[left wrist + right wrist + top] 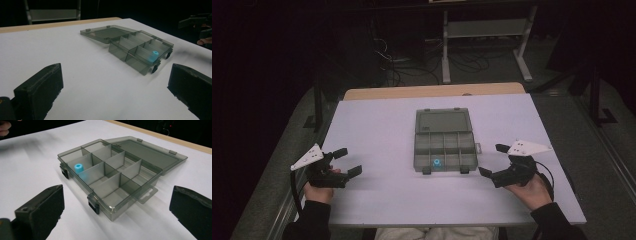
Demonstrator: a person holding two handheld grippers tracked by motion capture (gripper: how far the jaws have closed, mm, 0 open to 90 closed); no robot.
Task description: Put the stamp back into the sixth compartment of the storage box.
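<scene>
On the table (377, 200), the organizer box (445, 145) lies open, blue cap (437, 163) already in a front compartment; your left gripper (348, 161) and right gripper (493, 160) sit released, empty; lid unclosed.

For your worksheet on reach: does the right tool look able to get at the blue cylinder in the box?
Probably yes: the box lies open, the blue cylinder stands uncovered, and the right tool, jaws apart, faces it.

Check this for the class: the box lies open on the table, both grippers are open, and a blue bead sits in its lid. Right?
Not quite. The bead sits in a front compartment of the box, not in the lid, as the right gripper view shows. The rest holds: left gripper and right gripper are open.
</scene>
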